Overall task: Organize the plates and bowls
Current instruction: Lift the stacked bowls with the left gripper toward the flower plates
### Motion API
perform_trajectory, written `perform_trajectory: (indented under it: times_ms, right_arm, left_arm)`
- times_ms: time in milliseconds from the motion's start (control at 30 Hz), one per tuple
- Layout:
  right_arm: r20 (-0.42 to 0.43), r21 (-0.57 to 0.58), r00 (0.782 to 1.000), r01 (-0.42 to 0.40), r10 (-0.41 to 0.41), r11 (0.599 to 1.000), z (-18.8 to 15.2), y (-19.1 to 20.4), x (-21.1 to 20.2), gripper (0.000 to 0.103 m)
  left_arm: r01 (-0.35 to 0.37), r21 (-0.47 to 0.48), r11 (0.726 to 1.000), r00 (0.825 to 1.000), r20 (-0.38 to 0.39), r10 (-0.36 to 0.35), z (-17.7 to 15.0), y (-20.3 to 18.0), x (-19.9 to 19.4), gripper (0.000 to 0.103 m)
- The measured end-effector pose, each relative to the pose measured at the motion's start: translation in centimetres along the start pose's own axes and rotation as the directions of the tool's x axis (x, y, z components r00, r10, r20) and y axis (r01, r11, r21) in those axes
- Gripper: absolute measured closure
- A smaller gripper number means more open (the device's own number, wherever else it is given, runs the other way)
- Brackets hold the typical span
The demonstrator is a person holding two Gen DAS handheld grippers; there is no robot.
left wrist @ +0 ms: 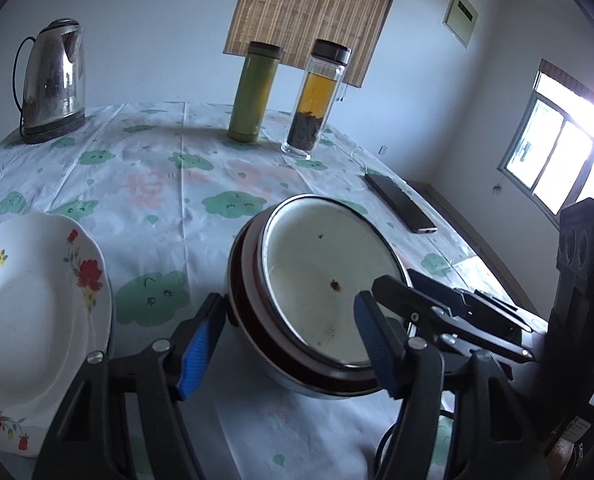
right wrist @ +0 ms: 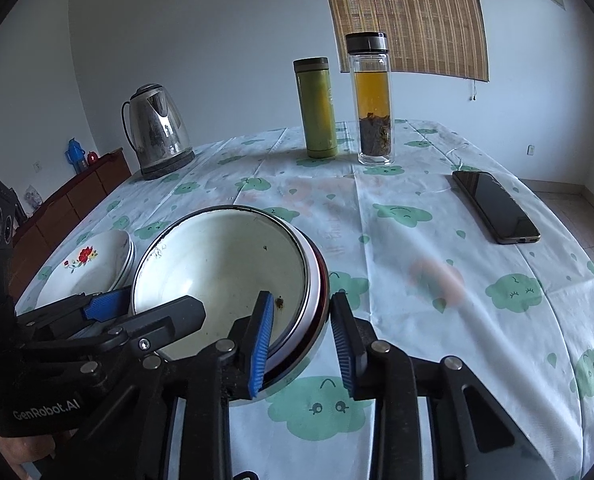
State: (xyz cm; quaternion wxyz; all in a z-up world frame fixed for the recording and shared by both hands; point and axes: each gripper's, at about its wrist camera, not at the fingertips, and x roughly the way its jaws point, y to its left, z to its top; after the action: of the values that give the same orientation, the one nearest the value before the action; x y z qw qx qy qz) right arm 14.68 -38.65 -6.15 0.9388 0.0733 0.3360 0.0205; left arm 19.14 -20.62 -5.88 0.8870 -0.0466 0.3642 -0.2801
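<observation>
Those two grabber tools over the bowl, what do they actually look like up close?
Both are matte black plastic linkages joined by round silver pins. The left gripper and right gripper each end in two flat fingers faced with ribbed bright-blue pads. White lettering, "GenRobot.AI", marks the left gripper's body in the right wrist view. A boxy black housing with round recesses sits behind each.

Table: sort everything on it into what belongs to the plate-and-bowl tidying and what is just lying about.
Part of the job:
- stacked bowls, with both sets of jaws open around the rim
- flowered plates

Just lying about:
- kettle
- green flask
- glass tea bottle
- phone
</observation>
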Motion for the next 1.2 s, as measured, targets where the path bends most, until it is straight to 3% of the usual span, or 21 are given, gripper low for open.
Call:
perform_trajectory:
  times_ms: [367,400,533,733,867,1200]
  right_arm:
    - [-0.002,0.002,1.000,-0.007,0.007,1.000,0.1,-0.1,0.2,0.073]
    - [-0.002,0.002,1.000,-0.005,0.005,1.000,0.1,-0.1,0.2,0.075]
    - [-0.001,0.016,1.000,-0.018,0.018,1.000,0.2,-0.3,0.4,0.077]
    - [0.008,0.006,1.000,-0.015,0.015,1.000,0.2,-0.1,0.6,0.076]
    - [0.002,0.006,1.000,-0.017,0.017,1.000,0.2,-0.2,0.8,0.076]
    - [-0.001,0.008,1.000,-0.022,0.022,1.000,0.7,0.6,0.2,0.076]
  left_arm:
    - [-0.018,0.016,1.000,1.000,0.001,0.018,-0.1,-0.1,0.1,0.038]
    - [-0.022,0.014,1.000,1.000,0.001,0.022,0.0,0.0,0.1,0.043]
    - [0.005,-0.035,0.999,1.000,-0.017,-0.005,-0.1,1.2,0.4,0.043]
    - [-0.042,-0.024,0.999,0.999,-0.025,0.042,-0.2,0.9,0.2,0.042]
    - [-0.016,-0.015,1.000,0.999,-0.029,0.016,-0.2,0.8,0.1,0.044]
    - [-0.044,-0.051,0.998,0.999,-0.032,0.043,-0.4,1.0,0.2,0.047]
